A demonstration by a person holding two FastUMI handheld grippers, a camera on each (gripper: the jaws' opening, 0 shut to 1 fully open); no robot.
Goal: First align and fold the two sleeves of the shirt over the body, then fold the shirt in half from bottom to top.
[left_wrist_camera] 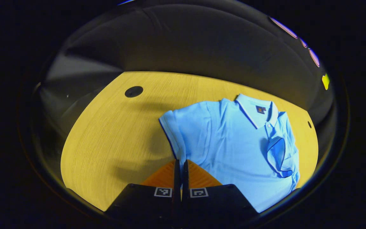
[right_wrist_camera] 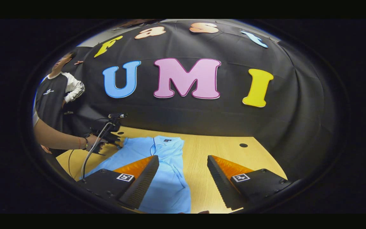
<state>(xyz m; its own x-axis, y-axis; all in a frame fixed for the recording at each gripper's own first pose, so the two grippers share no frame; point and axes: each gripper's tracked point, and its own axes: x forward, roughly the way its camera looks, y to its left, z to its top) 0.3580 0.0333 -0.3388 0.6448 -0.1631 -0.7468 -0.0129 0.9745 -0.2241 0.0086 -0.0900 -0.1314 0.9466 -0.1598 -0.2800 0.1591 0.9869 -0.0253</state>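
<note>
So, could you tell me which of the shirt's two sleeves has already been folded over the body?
On the shirt, the folded sleeve in the left gripper view lies over the chest, right of the collar. The flat sleeve still spreads onto the table, beside the left gripper.

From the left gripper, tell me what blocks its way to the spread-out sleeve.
Nothing visible. The left gripper has its fingers together at the hem of the sleeve on the blue shirt; only bare table lies beside it.

1. The shirt (left_wrist_camera: 233,146) is light blue, its collar (left_wrist_camera: 255,111) trimmed white with a dark line.
2. The desk (left_wrist_camera: 113,140) is yellow wood grain, with a black round hole (left_wrist_camera: 133,91) at 10 o'clock.
</note>
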